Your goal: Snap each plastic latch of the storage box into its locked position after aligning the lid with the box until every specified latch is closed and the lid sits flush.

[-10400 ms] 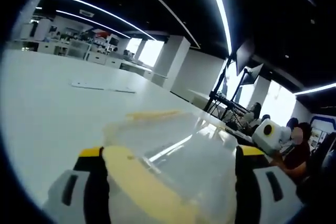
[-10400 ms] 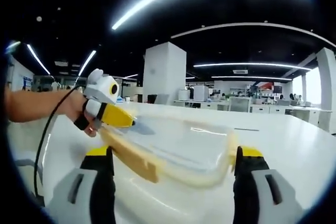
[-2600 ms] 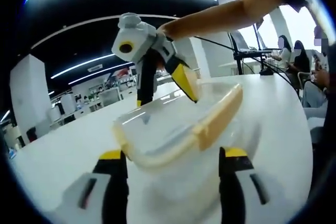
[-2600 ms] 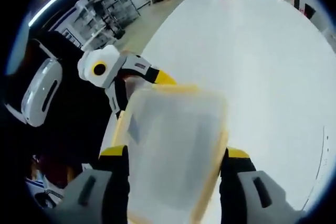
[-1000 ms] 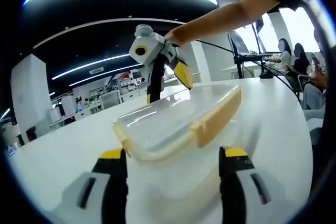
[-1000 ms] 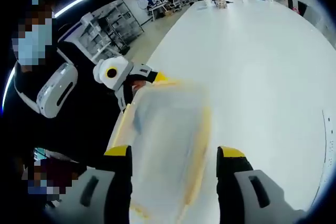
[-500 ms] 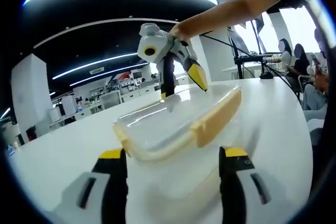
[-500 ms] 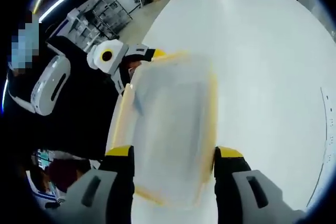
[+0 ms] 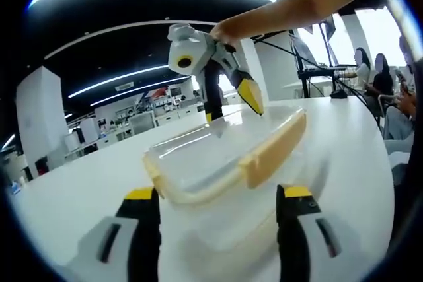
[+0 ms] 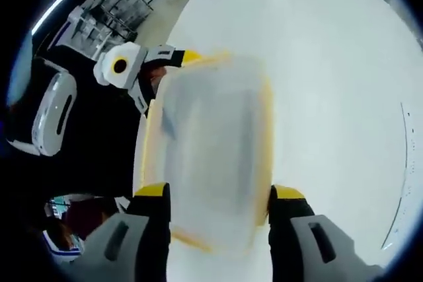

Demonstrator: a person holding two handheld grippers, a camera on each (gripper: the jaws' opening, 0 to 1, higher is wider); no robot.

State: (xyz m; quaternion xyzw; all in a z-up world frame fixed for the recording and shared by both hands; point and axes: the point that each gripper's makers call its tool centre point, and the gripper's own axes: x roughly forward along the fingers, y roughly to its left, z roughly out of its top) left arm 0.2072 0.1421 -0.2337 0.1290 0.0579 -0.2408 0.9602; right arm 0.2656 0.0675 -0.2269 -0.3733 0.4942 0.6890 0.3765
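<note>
**Box on the desk between two spread hand-held grippers**

In the left gripper view, our left hand-held gripper (image 9: 217,196) has its jaws spread wide, with the near end of the storage box (image 9: 225,183) sitting between them; whether they touch it we cannot tell. The box rests on the white desk (image 9: 73,183), and its clear lid (image 9: 218,146) lies on top. A long yellow latch (image 9: 274,150) runs along the lid's right edge and looks flared outward, not pressed down. The right hand-held gripper (image 9: 234,97) reaches in from above, jaws apart, its yellow tips at the far edge of the lid. Open desk surface stretches to the left and to the right of the box.

In the right gripper view, looking down, our right hand-held gripper (image 10: 218,196) is spread across one end of the box (image 10: 211,150), which is blurred. The left hand-held gripper (image 10: 168,64) sits at the opposite end, near the desk's edge (image 10: 158,37). To the right the desk (image 10: 330,97) lies wide and bare.
</note>
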